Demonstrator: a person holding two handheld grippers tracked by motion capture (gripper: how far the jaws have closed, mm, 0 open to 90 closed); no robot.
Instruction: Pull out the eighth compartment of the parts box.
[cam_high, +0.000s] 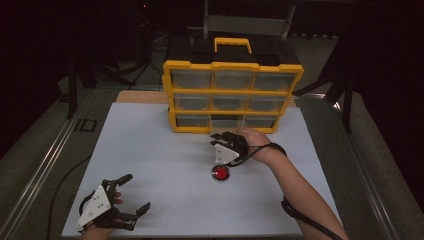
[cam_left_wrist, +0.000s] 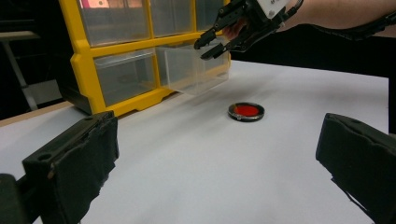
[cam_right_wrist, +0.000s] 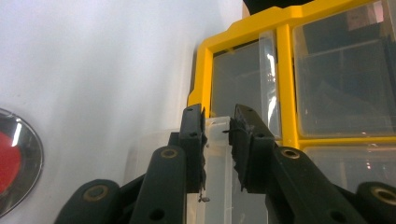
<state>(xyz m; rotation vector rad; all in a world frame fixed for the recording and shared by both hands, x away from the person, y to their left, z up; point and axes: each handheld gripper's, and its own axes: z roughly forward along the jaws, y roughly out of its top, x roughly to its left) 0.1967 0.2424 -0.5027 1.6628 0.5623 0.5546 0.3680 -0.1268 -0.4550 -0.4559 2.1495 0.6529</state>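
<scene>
Drawer (cam_left_wrist: 196, 70), clear plastic, juts from the bottom middle slot of the yellow organizer (cam_high: 232, 95); my right gripper (cam_right_wrist: 218, 135) brackets its front lip, jaws slightly apart, so pulling could slip, while my left gripper (cam_high: 131, 197) rests open.

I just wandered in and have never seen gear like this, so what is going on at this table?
A person sits at a white table with a two-jaw gripper in each hand. The right gripper is at the bottom middle drawer of a yellow drawer cabinet; that clear drawer is pulled partway out, and the jaws stand on either side of its front edge with a small gap between them. A round red disc lies on the table just in front. The left gripper rests open near the table's front edge, holding nothing.
</scene>
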